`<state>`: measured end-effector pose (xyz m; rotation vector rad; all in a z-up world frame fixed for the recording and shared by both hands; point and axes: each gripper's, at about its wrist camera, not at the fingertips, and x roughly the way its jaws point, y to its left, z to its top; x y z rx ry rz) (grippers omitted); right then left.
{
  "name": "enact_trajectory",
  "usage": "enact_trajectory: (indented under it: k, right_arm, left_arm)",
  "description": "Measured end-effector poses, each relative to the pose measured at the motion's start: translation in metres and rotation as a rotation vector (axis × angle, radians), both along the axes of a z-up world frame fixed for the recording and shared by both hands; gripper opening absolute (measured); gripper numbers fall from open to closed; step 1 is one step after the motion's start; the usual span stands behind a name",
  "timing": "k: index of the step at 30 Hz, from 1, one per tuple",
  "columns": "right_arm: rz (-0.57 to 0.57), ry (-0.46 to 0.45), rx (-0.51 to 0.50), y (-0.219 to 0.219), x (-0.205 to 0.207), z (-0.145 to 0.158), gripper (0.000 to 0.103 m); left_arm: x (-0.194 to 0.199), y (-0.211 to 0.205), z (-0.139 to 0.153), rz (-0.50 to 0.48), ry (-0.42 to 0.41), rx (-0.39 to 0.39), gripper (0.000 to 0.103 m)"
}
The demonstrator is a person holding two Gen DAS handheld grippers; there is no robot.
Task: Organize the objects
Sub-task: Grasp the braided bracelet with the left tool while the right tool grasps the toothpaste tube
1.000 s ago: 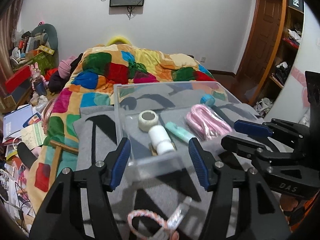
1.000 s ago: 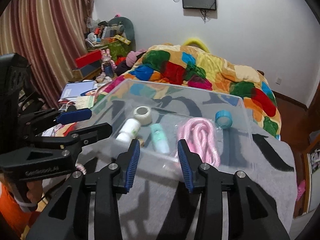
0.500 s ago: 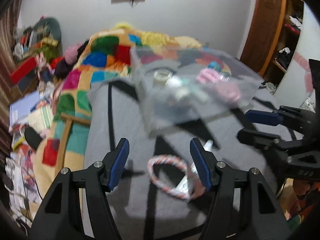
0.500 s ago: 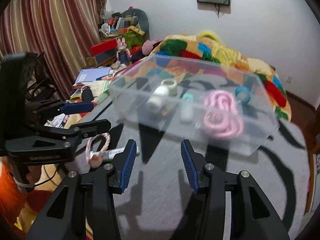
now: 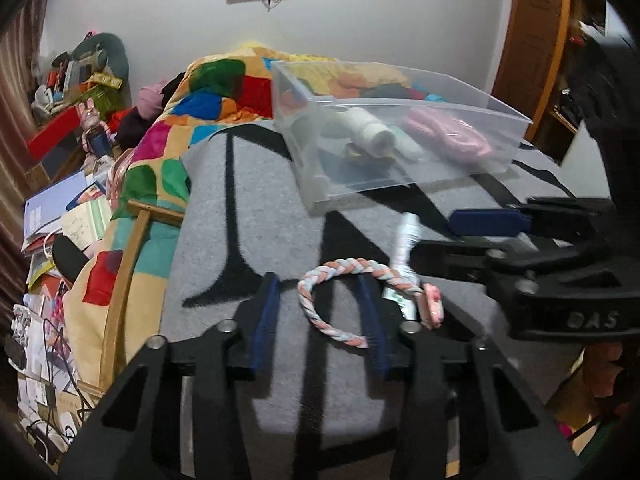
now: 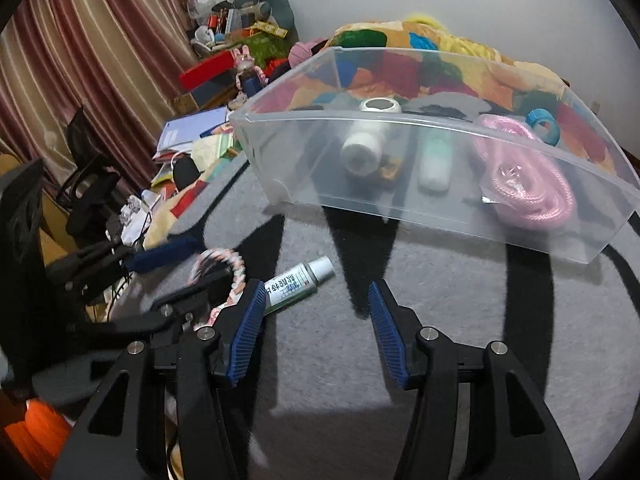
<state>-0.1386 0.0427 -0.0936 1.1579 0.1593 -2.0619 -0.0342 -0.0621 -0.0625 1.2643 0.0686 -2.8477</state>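
Observation:
A clear plastic bin (image 5: pixel 460 106) (image 6: pixel 400 128) sits on the grey blanket and holds a white bottle (image 6: pixel 362 148), a green tube (image 6: pixel 434 160), pink rope (image 6: pixel 528 176), a tape roll (image 6: pixel 380 106) and a blue tape roll (image 6: pixel 542 126). A braided pink-and-white ring (image 5: pixel 340 300) (image 6: pixel 228 264) and a white tube (image 5: pixel 404 248) (image 6: pixel 298 286) lie in front of the bin. My left gripper (image 5: pixel 322 312) is open, low over the ring, fingers either side of it. My right gripper (image 6: pixel 316 328) is open and empty, just right of the tube.
The grey blanket (image 6: pixel 440 320) lies over a bed with a patchwork quilt (image 5: pixel 200 92). Cluttered papers and boxes (image 5: pixel 60 208) fill the floor at left. A wooden door and shelves (image 5: pixel 532 40) stand at right.
Both grippers have pulled back from the bin and dropped toward the blanket. The left gripper now straddles the braided ring; the right has come down beside the tube.

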Motion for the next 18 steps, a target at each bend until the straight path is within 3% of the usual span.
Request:
enact_trajectory:
  k: [7, 11, 18]
  right_arm:
    - [0.033, -0.035, -0.006, -0.024, -0.002, 0.000, 0.043]
    - [0.049, -0.013, 0.018, -0.037, -0.003, -0.002, 0.031]
    - [0.038, -0.032, -0.005, -0.026, -0.009, -0.001, 0.021]
  left_arm:
    - [0.008, 0.010, -0.001, -0.031, 0.030, -0.015, 0.019]
    - [0.013, 0.007, -0.001, -0.040, 0.035, 0.014, 0.012]
    - [0.018, 0.005, -0.001, -0.037, 0.040, 0.022, 0.005]
